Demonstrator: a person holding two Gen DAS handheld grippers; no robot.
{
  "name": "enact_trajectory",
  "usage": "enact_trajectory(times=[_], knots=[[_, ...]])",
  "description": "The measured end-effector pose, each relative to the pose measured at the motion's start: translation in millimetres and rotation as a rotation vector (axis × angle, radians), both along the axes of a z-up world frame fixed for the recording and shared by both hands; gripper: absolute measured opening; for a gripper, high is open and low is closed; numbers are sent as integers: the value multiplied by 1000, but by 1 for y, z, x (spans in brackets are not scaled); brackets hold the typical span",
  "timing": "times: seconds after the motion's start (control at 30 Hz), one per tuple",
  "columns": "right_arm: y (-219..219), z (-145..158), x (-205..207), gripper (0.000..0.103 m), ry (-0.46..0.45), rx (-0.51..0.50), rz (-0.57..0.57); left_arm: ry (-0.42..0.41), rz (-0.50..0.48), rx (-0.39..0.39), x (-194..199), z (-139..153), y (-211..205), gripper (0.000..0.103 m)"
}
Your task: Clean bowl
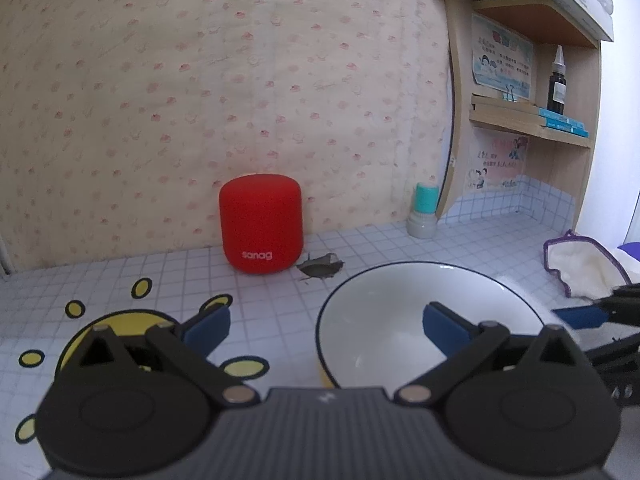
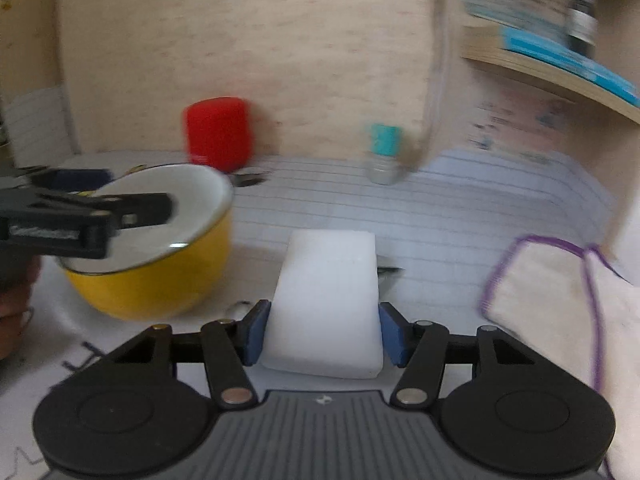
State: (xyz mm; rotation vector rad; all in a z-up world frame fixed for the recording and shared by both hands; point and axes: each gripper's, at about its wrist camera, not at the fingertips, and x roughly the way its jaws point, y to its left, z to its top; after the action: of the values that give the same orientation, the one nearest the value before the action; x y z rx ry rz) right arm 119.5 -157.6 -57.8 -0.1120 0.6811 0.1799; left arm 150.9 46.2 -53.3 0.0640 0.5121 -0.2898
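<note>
A bowl (image 1: 400,300), yellow outside and white inside with a dark rim, stands on the tiled table cover. My left gripper (image 1: 326,324) is open, its jaws astride the bowl's left wall: one blue finger hangs inside, the other outside. From the right wrist view the bowl (image 2: 160,280) lies to the left, with the left gripper (image 2: 120,190) over its rim. My right gripper (image 2: 324,332) is shut on a white sponge block (image 2: 328,300), both blue pads against its sides, just right of the bowl. One of its fingers (image 1: 580,317) shows at the right edge.
A cream cloth (image 2: 540,300) with purple edging lies to the right. A red speaker (image 1: 260,228) and a teal-capped bottle (image 1: 424,212) stand against the back wall. A wooden shelf (image 1: 528,128) with books and a dropper bottle (image 1: 556,80) is at the far right.
</note>
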Motion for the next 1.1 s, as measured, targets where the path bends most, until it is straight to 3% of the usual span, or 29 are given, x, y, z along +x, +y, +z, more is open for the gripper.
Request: enact_trajectory(times=[0.1, 0.17, 0.27, 0.47, 0.7, 0.83, 0.97, 1.1], knots=[[1, 3, -6, 58, -13, -23, -18, -3, 0, 4, 0, 0, -1, 103], [7, 6, -10, 66, -41, -37, -8, -5, 0, 9, -1, 0, -1, 103], [16, 11, -15, 69, -89, -45, 19, -1, 12, 17, 1, -1, -1, 103], [30, 15, -17, 82, -111, -75, 14, -5, 51, 24, 1, 0, 0, 103], [29, 10, -12, 85, -113, -69, -45, 15, 129, 64, 1, -2, 0, 103], [21, 9, -12, 91, -133, -16, -83, 21, 217, 43, -7, -2, 9, 103], [22, 3, -10, 92, -127, -27, -99, 45, 290, -28, -20, 1, 24, 103], [24, 3, -11, 95, -129, -36, -94, 44, 337, -50, -32, 5, 28, 103]])
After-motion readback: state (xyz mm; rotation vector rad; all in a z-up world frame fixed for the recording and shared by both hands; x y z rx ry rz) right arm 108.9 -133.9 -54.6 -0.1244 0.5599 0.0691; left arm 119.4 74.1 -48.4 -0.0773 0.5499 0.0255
